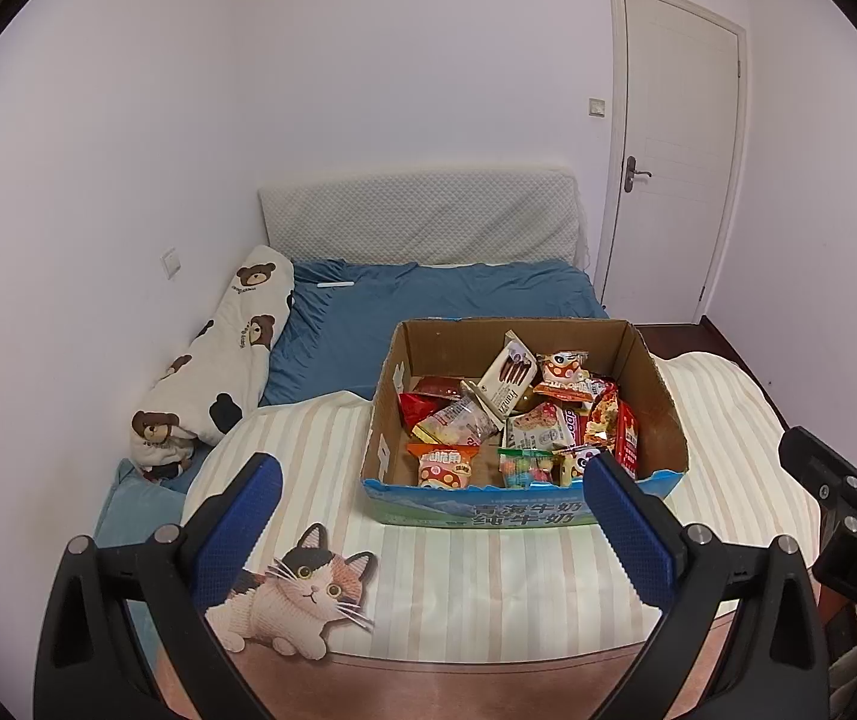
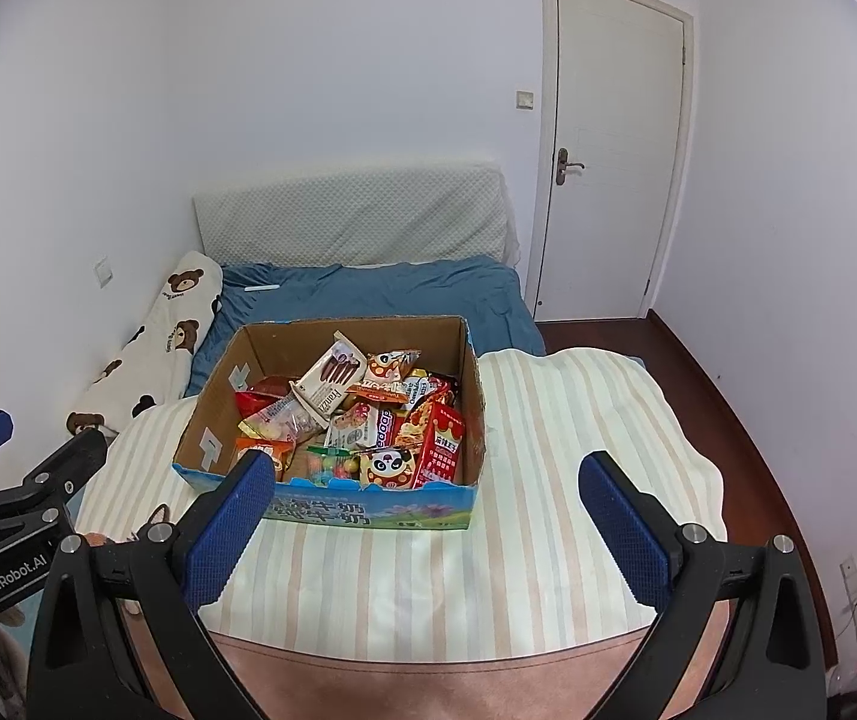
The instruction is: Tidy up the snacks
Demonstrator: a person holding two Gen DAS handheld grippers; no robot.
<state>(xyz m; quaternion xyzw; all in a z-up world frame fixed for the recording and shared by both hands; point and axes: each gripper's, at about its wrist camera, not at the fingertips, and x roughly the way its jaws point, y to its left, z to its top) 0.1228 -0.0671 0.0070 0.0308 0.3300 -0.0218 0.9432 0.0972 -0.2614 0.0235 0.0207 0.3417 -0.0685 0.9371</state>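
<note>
An open cardboard box (image 1: 662, 396) with a blue printed front stands on a striped blanket on the bed; it also shows in the right wrist view (image 2: 470, 402). It holds several snack packets, among them a white wafer pack (image 1: 509, 381), a red carton (image 2: 440, 447) and a panda packet (image 2: 389, 468). My left gripper (image 1: 434, 516) is open and empty, just in front of the box. My right gripper (image 2: 425, 516) is open and empty, in front of the box's right corner.
The striped blanket (image 1: 458, 576) carries a cat picture (image 1: 302, 594) at front left. A bear-print pillow (image 1: 212, 372) lies along the left wall. Blue sheet (image 2: 380, 294), a white headboard cushion and a closed door (image 2: 608, 144) are behind.
</note>
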